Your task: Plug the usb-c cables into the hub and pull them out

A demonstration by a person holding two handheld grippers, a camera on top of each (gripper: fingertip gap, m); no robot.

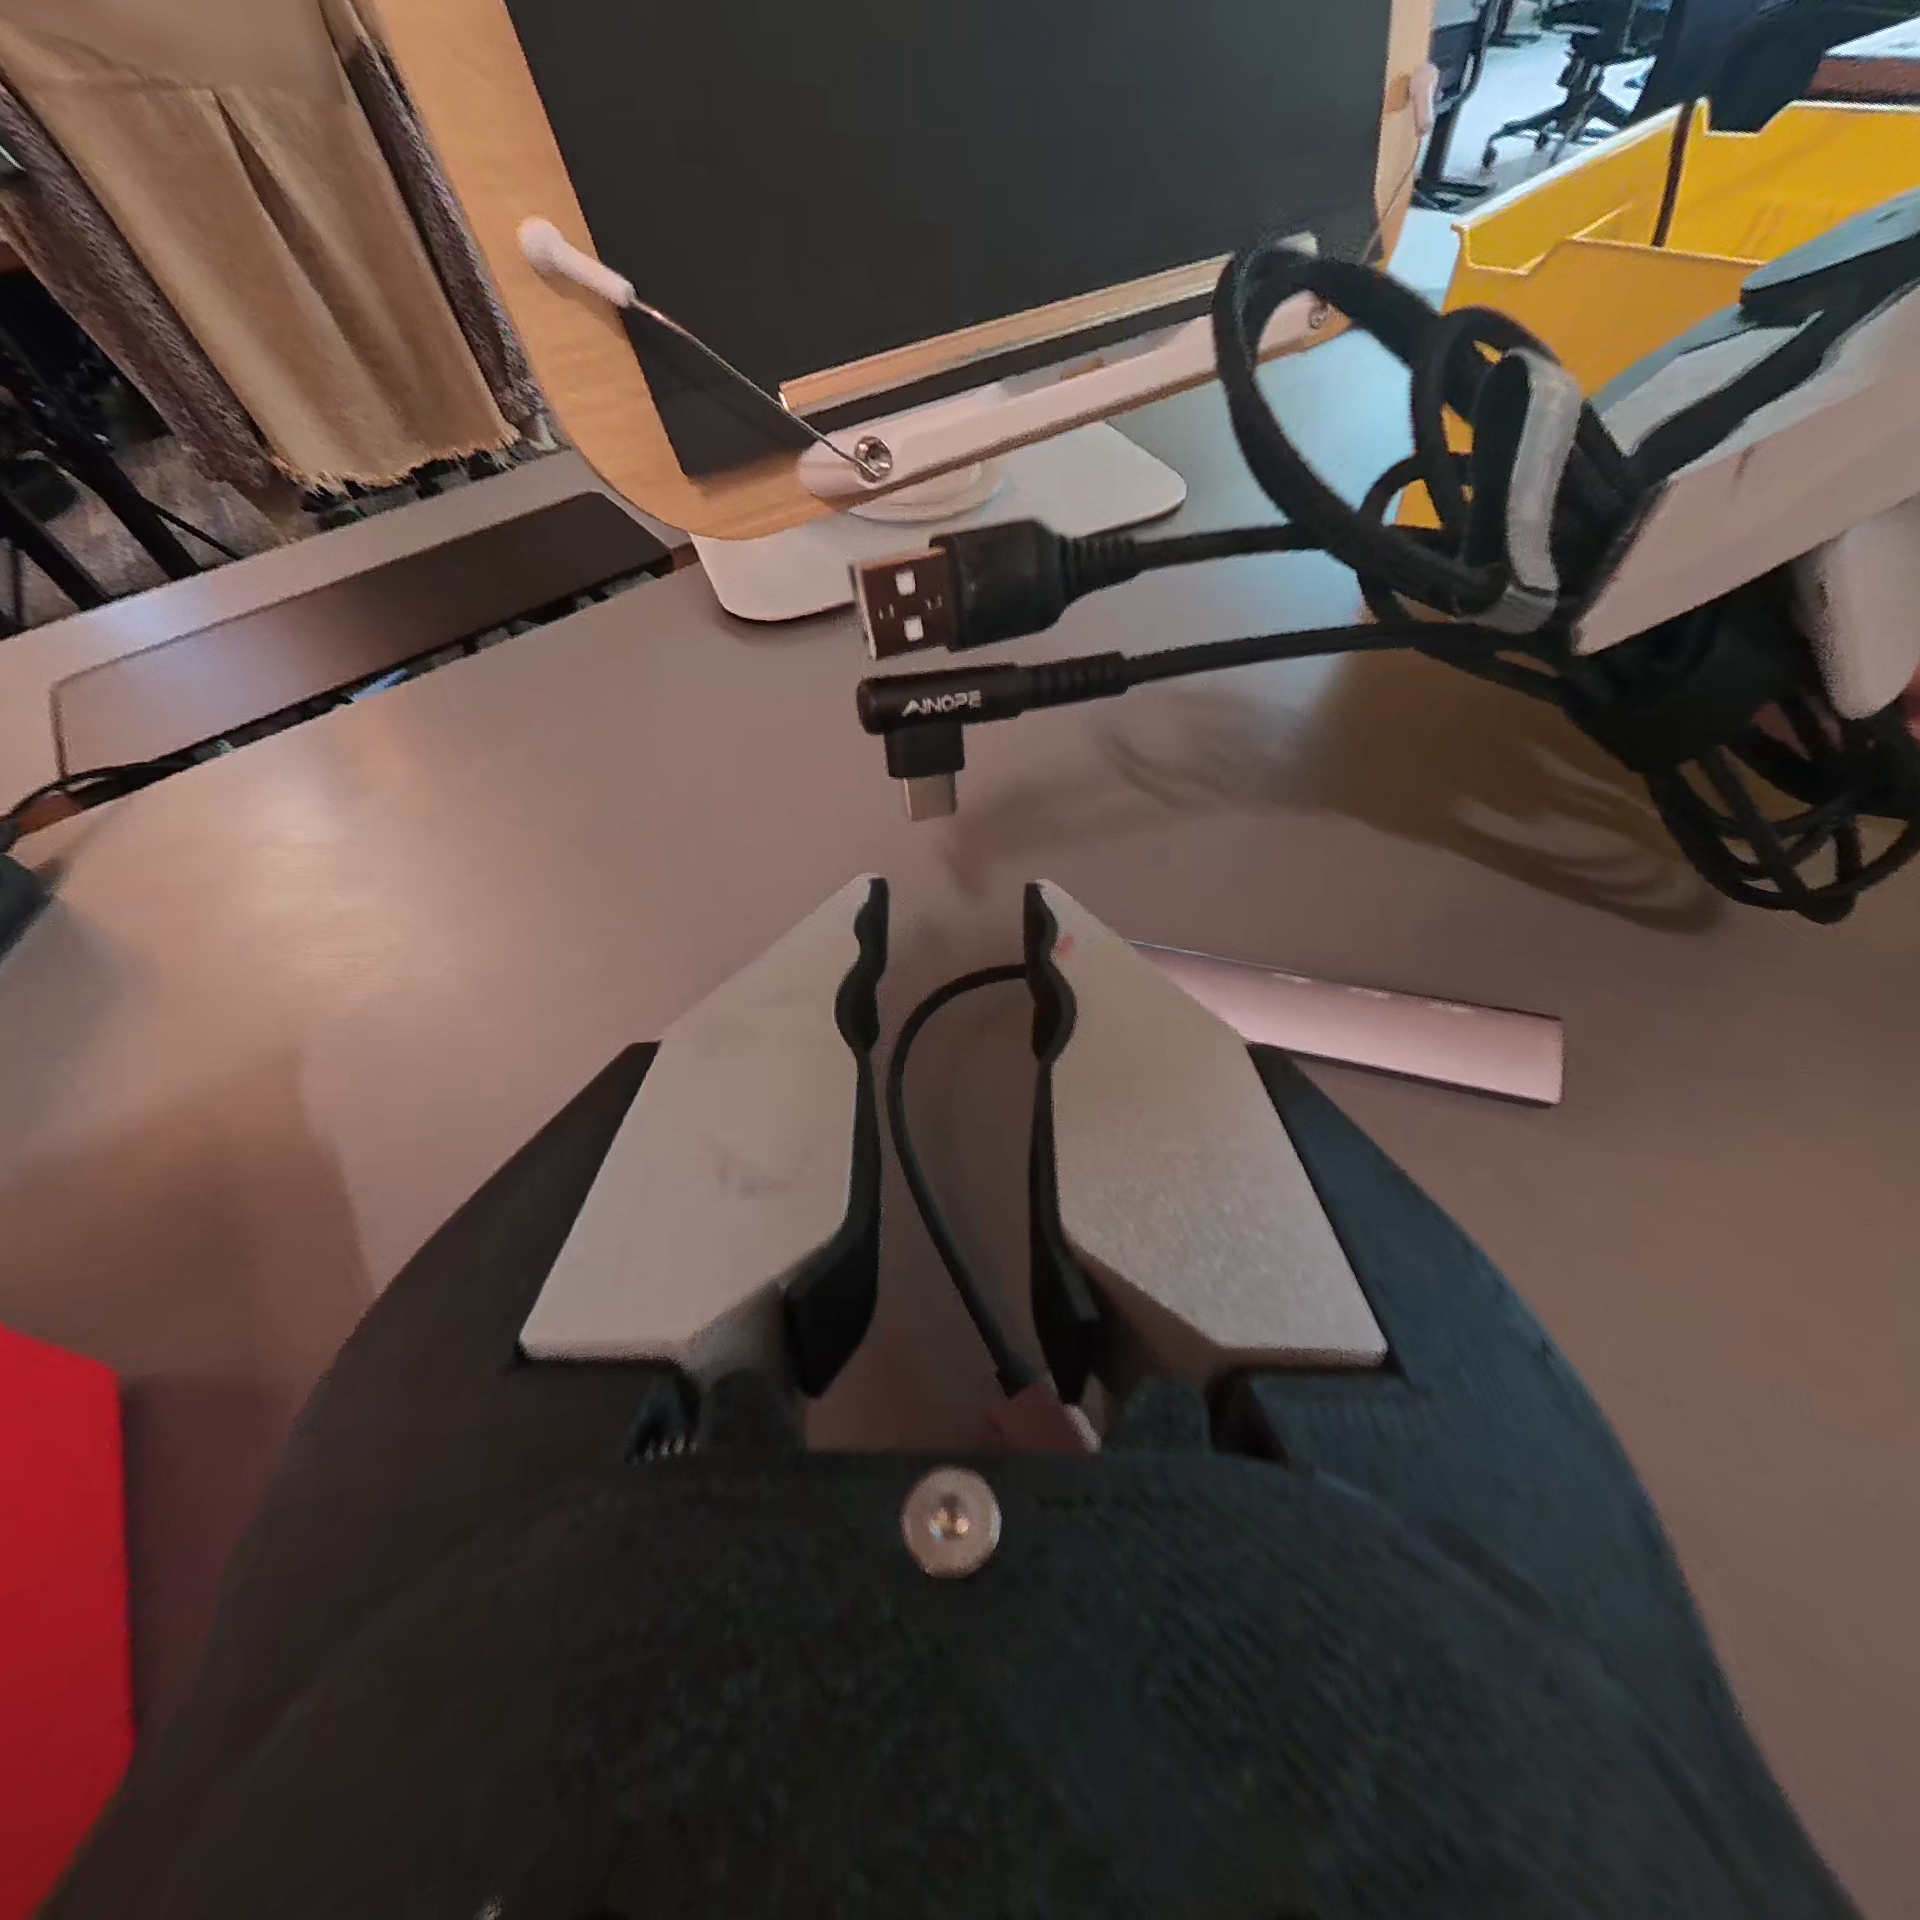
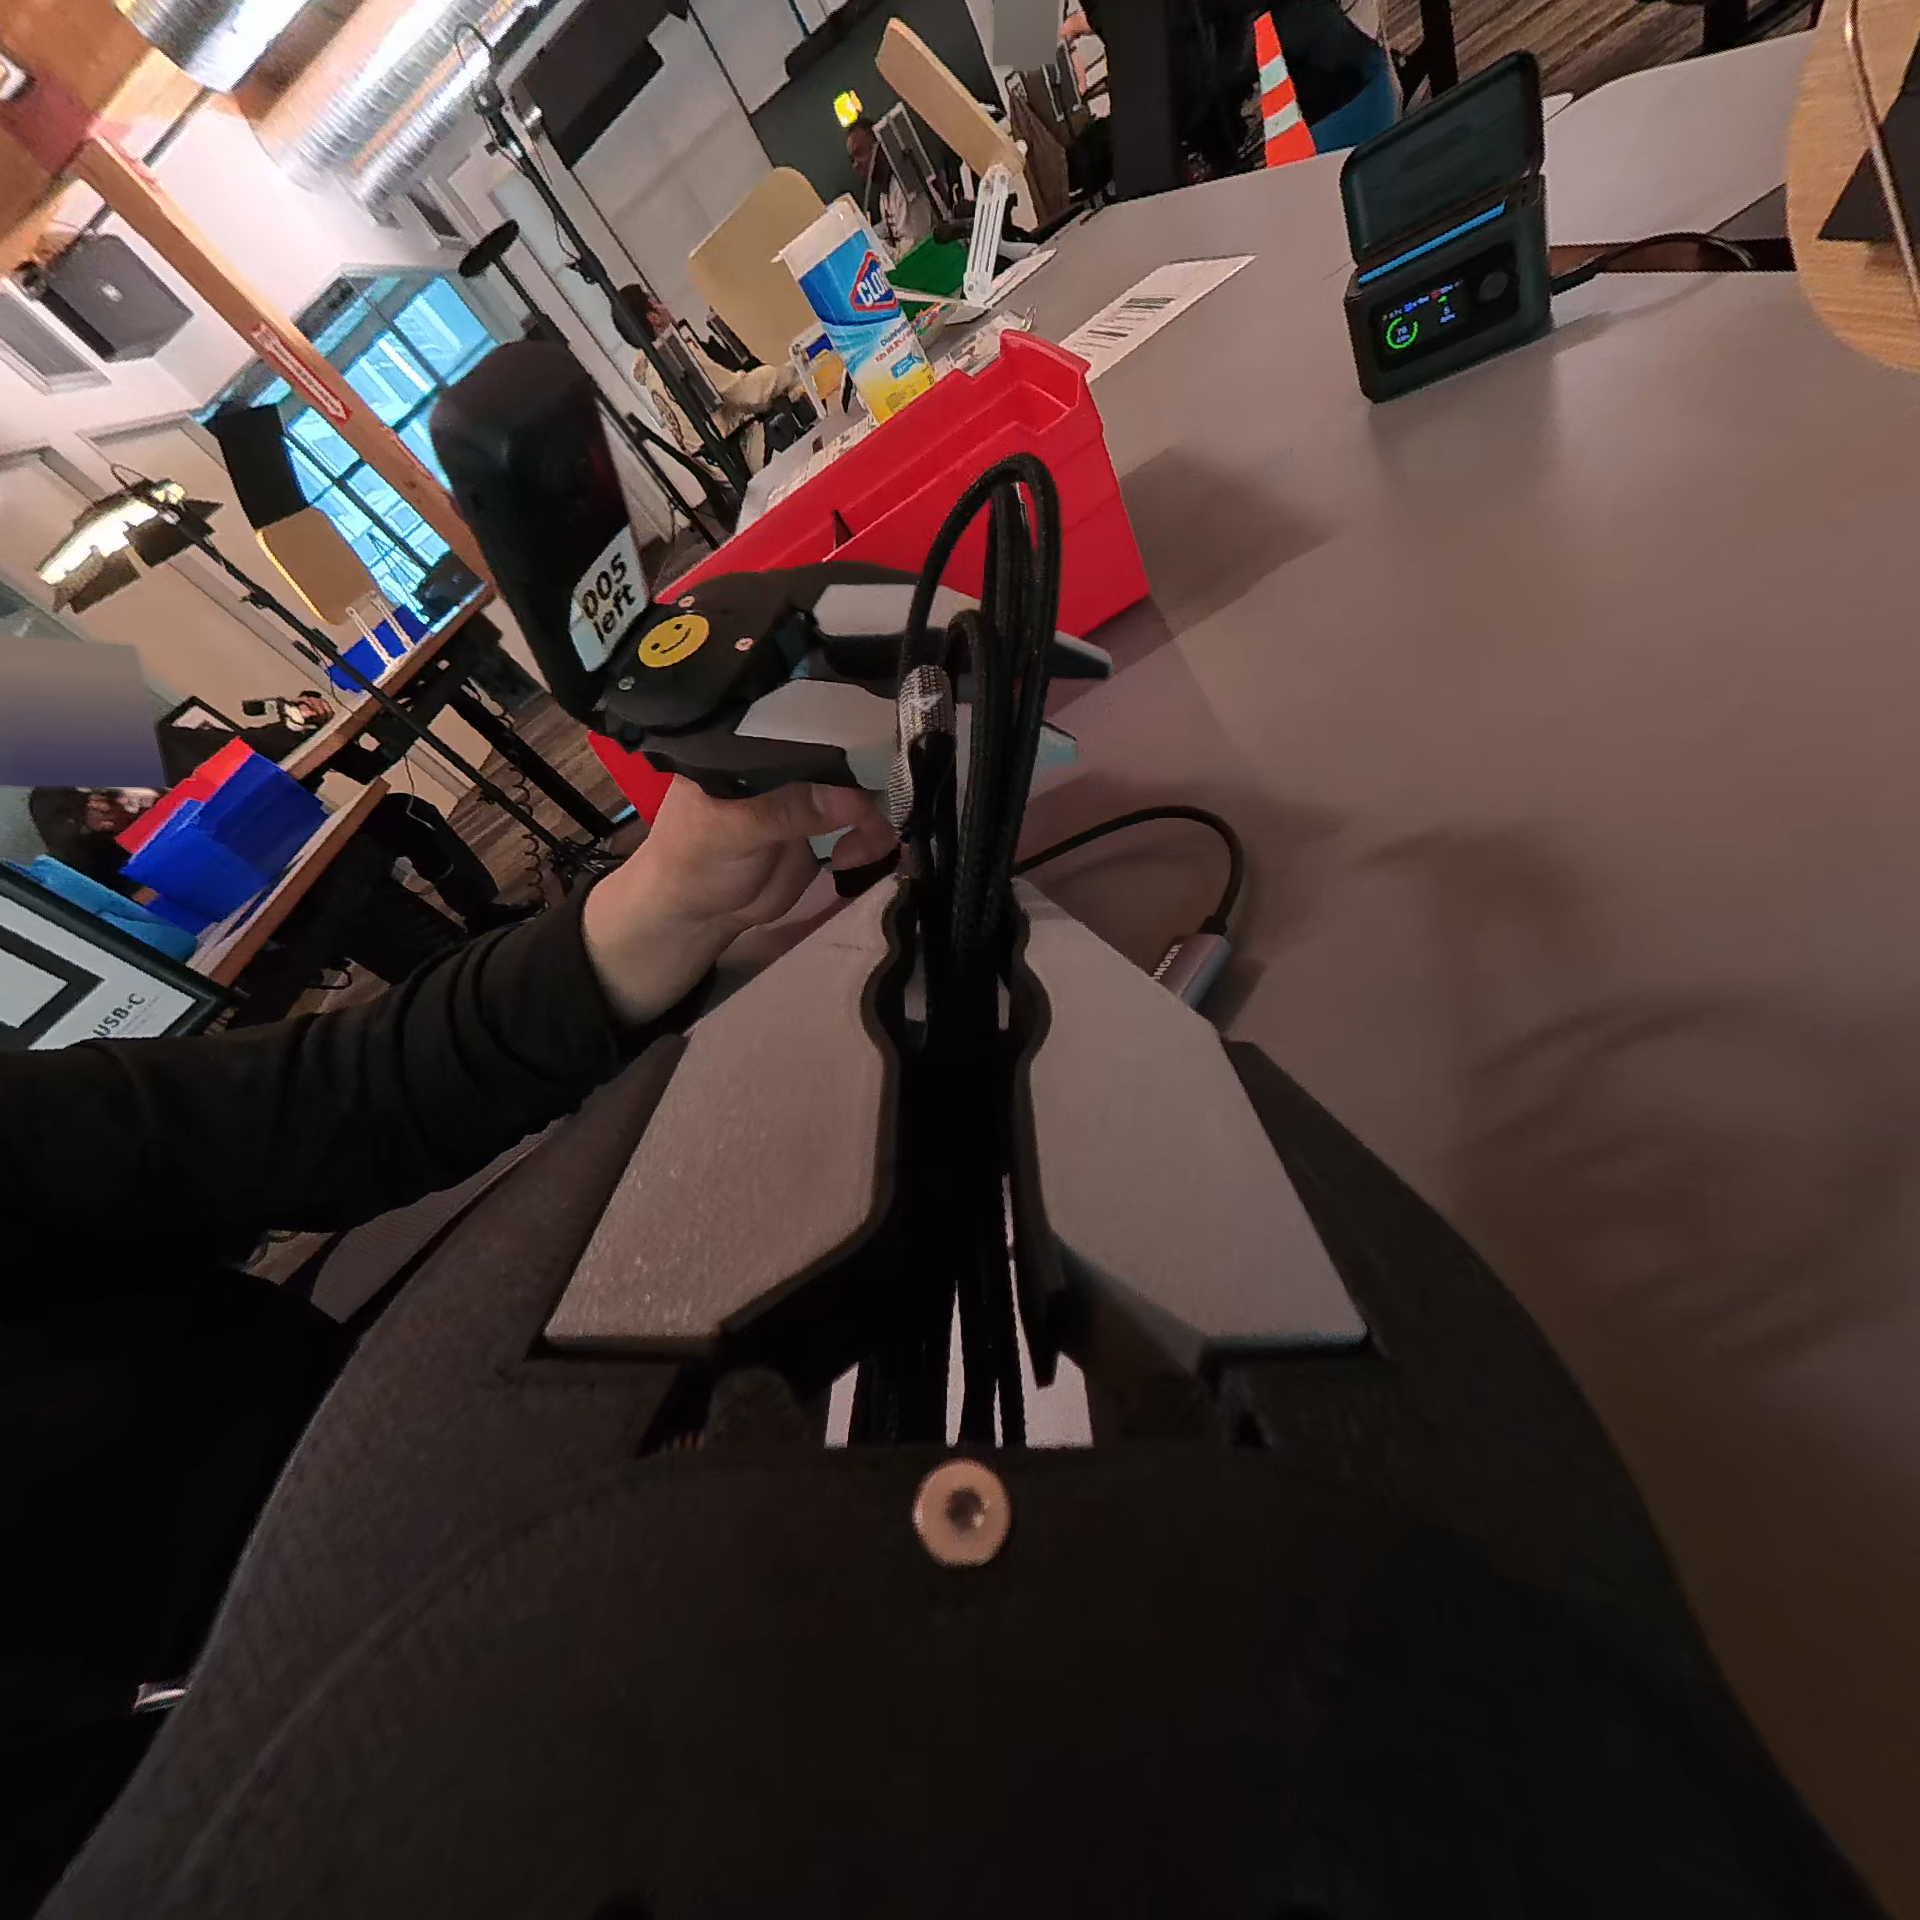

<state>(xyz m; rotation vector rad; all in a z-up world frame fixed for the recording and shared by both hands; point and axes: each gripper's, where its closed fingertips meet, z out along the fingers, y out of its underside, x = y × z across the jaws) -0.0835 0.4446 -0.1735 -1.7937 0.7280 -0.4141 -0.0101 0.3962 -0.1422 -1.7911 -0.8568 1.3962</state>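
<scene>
My right tongs (image 2: 961, 925) grip the cable bundle (image 2: 987, 727), left tongs (image 1: 956, 904) stand open and empty over the hub (image 1: 1351, 1023); the dangling plug (image 1: 925, 774) risks swinging off-port.

Left gripper (image 1: 956, 914): matte black textured plastic body, two grey wedge-shaped metal fingers (image 1: 748, 1122) with wavy black rubber pads, silver hex screw (image 1: 951, 1536) at lower centre. Right gripper (image 2: 961, 935): same build. Yellow smiley sticker (image 2: 673, 639) at centre left. Person's long black sleeve (image 2: 312, 1101) at left.
</scene>
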